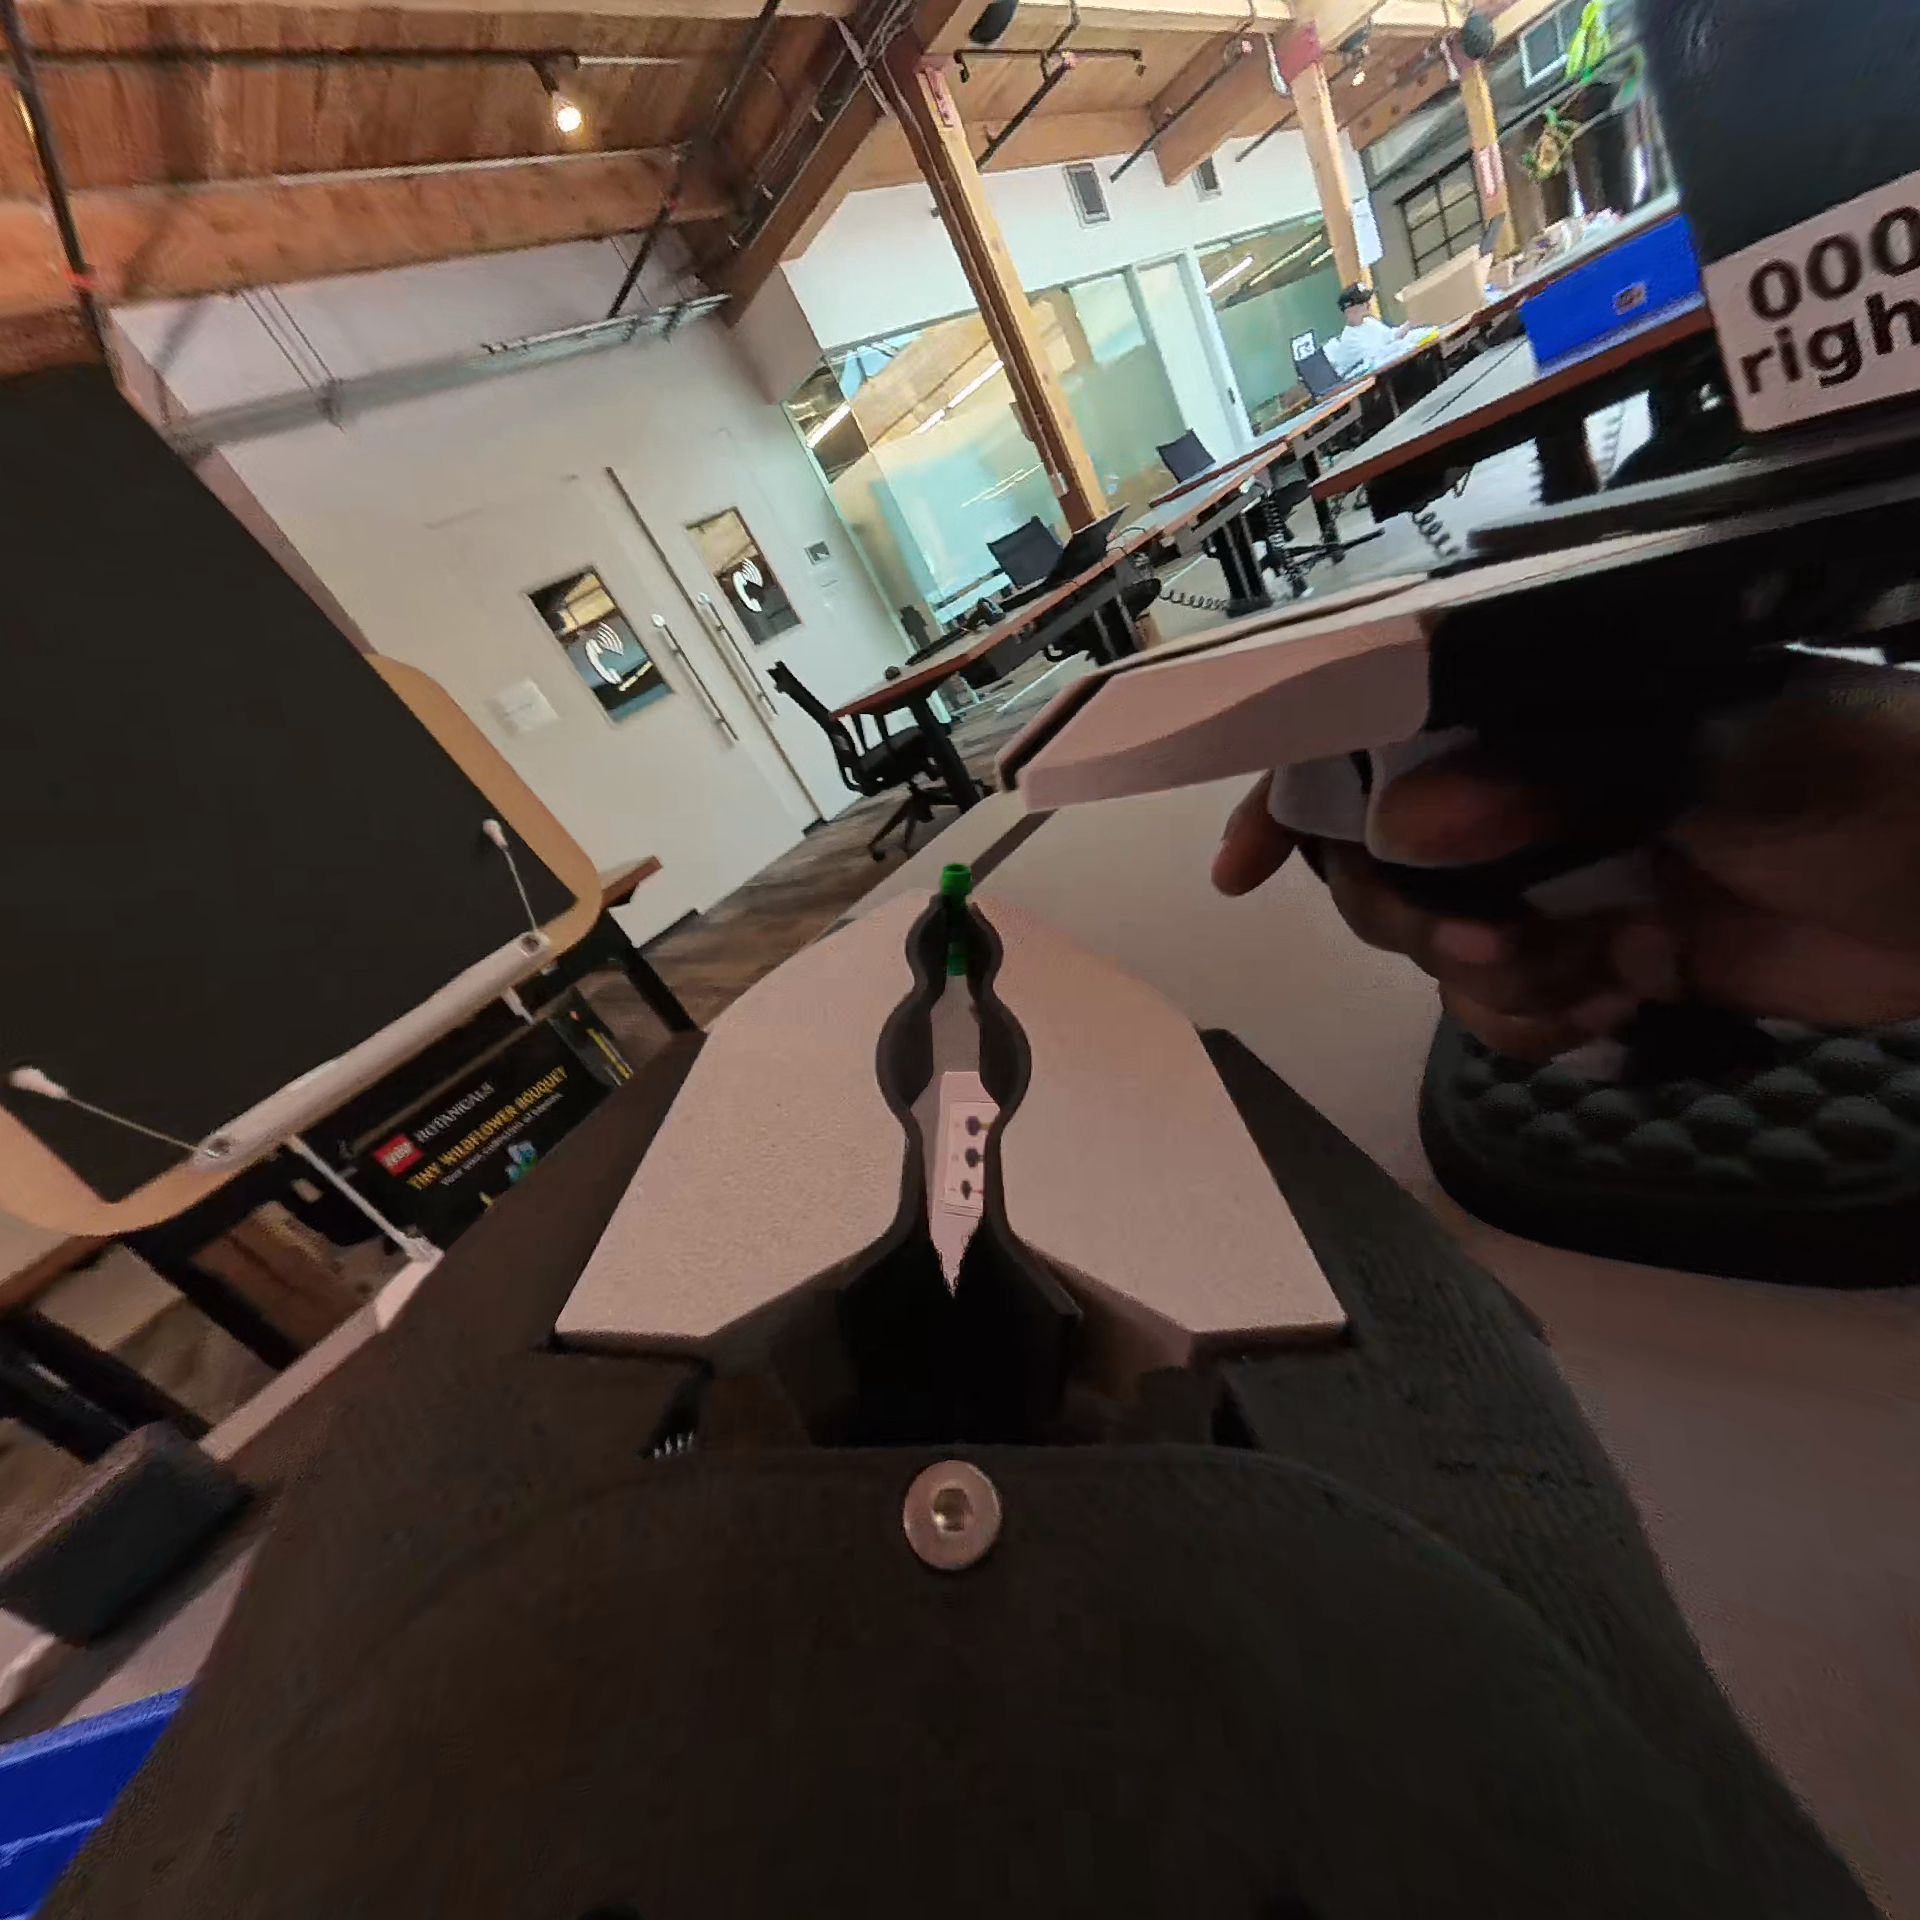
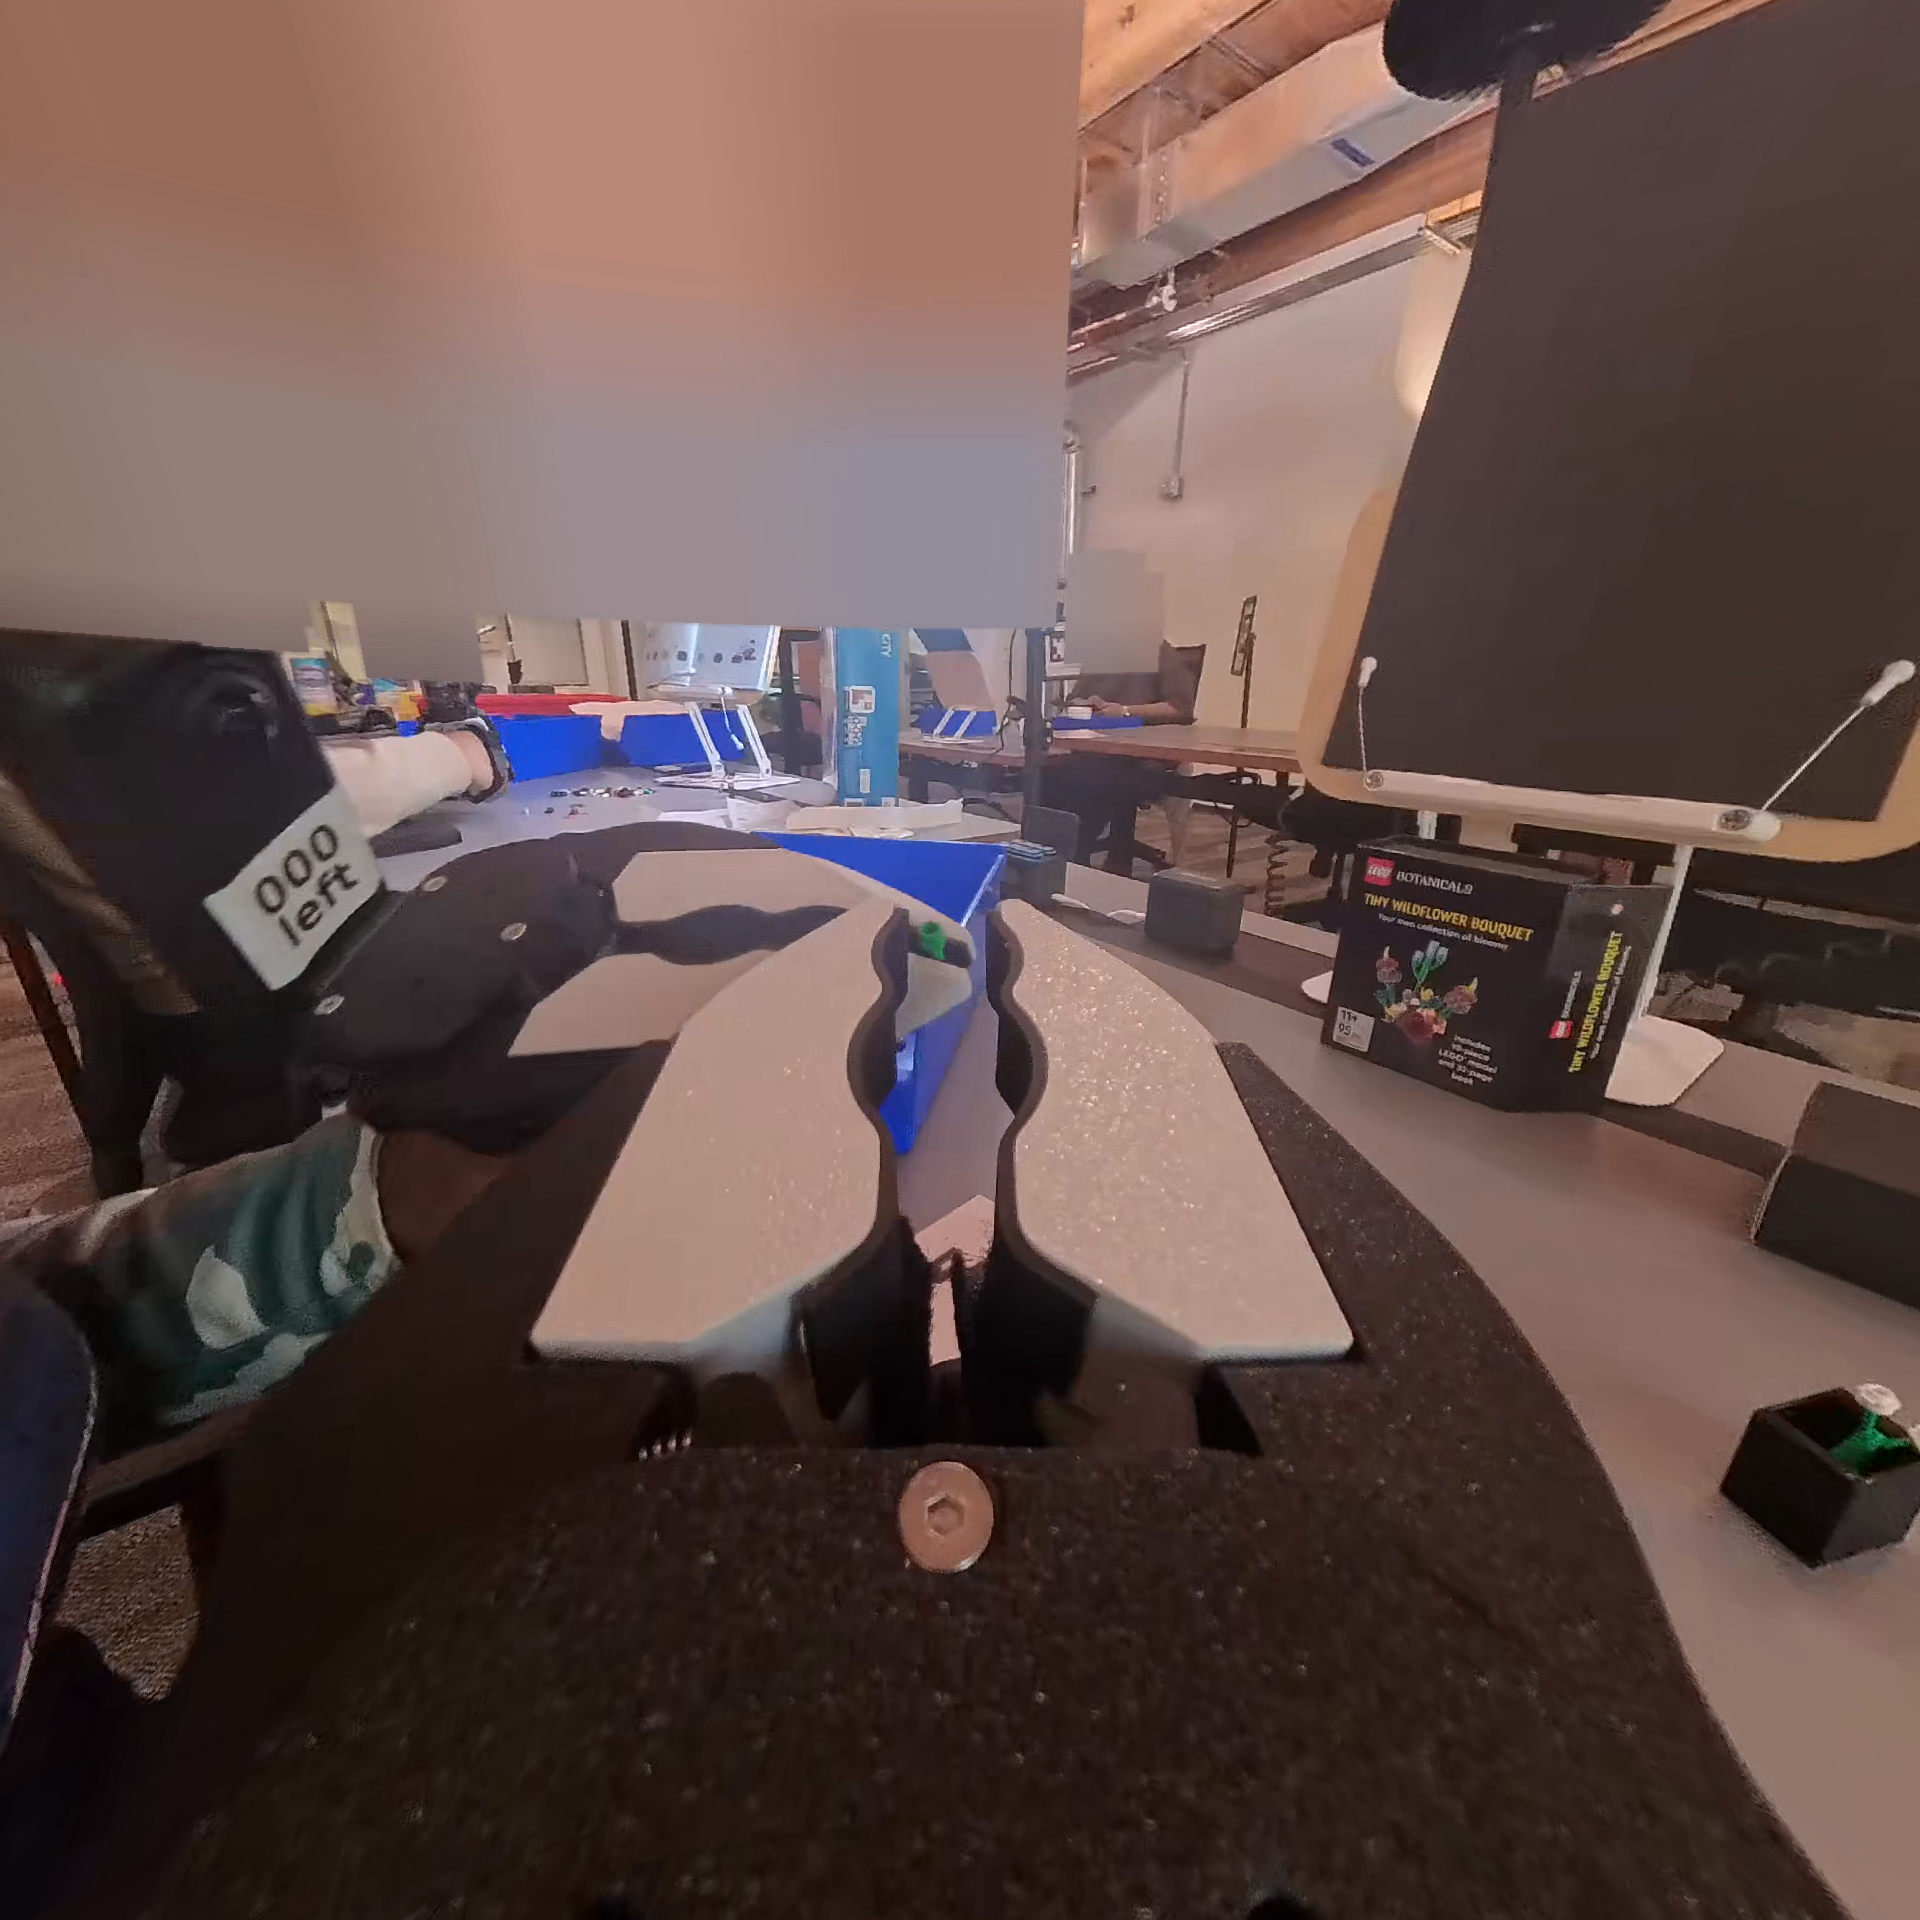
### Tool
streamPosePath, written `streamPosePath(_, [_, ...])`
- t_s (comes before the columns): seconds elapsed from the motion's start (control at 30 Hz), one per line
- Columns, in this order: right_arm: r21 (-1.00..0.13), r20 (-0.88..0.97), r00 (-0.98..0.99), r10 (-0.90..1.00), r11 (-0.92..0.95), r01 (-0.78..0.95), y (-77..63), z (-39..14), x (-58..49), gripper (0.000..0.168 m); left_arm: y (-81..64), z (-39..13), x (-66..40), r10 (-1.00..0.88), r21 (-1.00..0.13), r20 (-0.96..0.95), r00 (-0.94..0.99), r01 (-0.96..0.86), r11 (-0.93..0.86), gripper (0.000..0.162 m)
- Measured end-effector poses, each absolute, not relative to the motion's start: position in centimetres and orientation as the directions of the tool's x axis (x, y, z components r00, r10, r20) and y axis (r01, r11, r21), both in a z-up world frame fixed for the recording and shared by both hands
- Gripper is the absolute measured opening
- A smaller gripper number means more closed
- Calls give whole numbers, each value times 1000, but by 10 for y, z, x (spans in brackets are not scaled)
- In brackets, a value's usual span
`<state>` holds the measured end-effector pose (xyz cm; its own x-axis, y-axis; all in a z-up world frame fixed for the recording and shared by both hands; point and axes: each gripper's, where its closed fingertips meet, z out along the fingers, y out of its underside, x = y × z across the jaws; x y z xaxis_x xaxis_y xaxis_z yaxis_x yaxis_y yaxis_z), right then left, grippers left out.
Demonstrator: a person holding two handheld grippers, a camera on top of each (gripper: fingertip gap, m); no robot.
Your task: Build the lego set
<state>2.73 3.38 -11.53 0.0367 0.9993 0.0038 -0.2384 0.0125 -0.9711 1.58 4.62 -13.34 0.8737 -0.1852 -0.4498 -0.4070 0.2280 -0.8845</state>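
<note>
Our left claw [image 1: 954, 940] pinches a slim green lego stem [image 1: 953, 902], light, rigid, slippery, best held low; our right claw [image 2: 940, 940] gapes, released.

Writing's on a few things: a white tag [image 1: 1829, 312] on the right gripper [image 1: 1018, 774], a second white tag [image 2: 296, 899] on the left gripper [image 2: 940, 951], yellow and white print on the black set box [image 2: 1486, 977], and small print on a tall blue box [image 2: 868, 717] further back

Open-plan office: desks [image 1: 1101, 613], chairs [image 1: 883, 758], glass partitions [image 1: 987, 457].
</note>
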Motion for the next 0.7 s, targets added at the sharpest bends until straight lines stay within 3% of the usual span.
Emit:
streamPosePath(0.3, [-981, -62, -4, 998, -61, -184, 29, -129, 19, 7, 46, -137, 25, -81, -745, -654, 752, -621, 244, 3])
streamPosePath(0.5, [-988, -56, -48, 997, -62, -138, 31, -133, 22, 5, 44, -143, 27, -131, -768, -631, 765, -592, 245, 4])
streamPosePath(0.6, [-1000, -16, -73, 997, -15, 18, 44, -139, 41, 5, 44, -146, 22, -183, -817, -571, 800, -533, 221, 15])
streamPosePath(0.7, [-901, -42, -119, 992, 14, 434, 61, -174, 84, 5, 47, -166, -10, -250, -887, -457, 854, -460, 52, 20])
